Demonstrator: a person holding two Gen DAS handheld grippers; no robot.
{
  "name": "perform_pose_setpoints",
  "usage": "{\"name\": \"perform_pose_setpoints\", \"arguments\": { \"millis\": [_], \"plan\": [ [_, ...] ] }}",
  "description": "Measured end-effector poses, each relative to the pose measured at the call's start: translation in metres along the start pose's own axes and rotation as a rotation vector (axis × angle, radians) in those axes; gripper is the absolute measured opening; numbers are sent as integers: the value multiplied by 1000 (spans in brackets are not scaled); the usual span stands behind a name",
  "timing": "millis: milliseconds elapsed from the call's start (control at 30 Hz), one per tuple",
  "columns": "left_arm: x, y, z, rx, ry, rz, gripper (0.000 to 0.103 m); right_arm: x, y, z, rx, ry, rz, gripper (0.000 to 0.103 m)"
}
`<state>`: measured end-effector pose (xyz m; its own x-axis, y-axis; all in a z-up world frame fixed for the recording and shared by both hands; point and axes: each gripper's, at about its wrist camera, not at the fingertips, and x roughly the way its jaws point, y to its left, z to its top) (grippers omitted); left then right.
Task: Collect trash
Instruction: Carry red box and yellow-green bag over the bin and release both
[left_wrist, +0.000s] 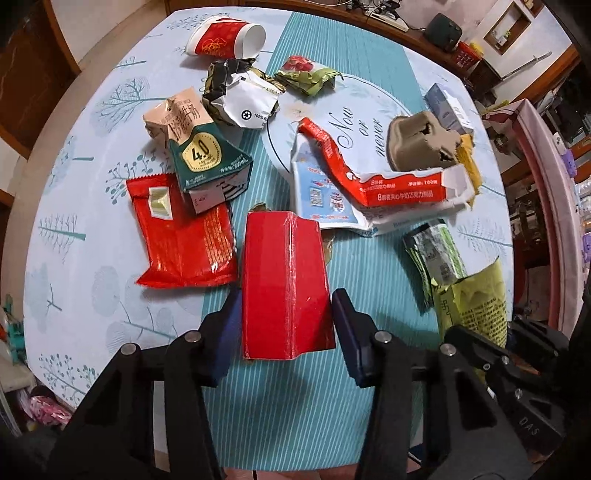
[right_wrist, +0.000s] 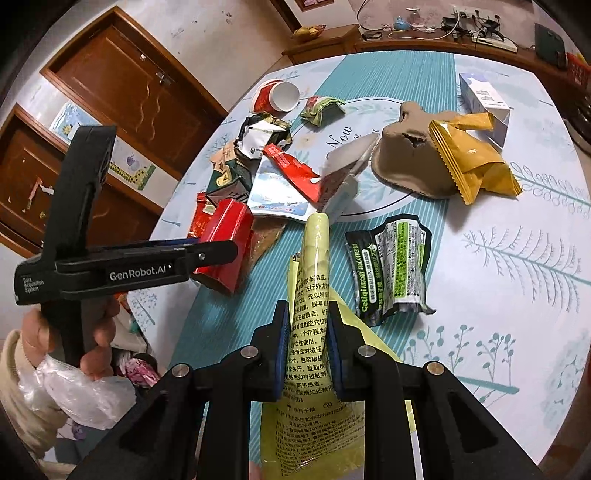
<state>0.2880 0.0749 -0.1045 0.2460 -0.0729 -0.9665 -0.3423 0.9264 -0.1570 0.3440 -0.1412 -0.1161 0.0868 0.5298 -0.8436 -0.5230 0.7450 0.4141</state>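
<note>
Left gripper (left_wrist: 286, 325) pads clamped on red box (left_wrist: 284, 284), table (left_wrist: 74, 236) centre, 6 o'clock of litter pile. Right gripper (right_wrist: 306, 347) pinches yellow wrapper (right_wrist: 308, 332), raised, 4 o'clock of box.

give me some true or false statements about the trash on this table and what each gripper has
1. The right gripper is shut on a yellow-green printed wrapper. True.
2. The left gripper has a red box between its fingers. True.
3. The red and white paper cup stands upright. False: it lies on its side.
4. The yellow foil packet lies beside the red box. False: it rests against the brown pulp carton, well apart from the box.
5. The table is bare wood. False: a blue patterned cloth covers it.
</note>
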Motion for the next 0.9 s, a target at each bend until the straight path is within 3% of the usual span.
{"name": "perform_pose_setpoints", "arguments": {
  "millis": [300,533,900],
  "plan": [
    [-48,10,-36,37,-48,-54,45,-23,24,-16,32,-54,-6,18],
    [-97,27,-77,108,-87,-101,45,-43,64,-46,70,-115,-33,18],
    [-155,64,-160,263,-101,-185,45,-76,161,-140,176,-259,-84,18]
  ]
}}
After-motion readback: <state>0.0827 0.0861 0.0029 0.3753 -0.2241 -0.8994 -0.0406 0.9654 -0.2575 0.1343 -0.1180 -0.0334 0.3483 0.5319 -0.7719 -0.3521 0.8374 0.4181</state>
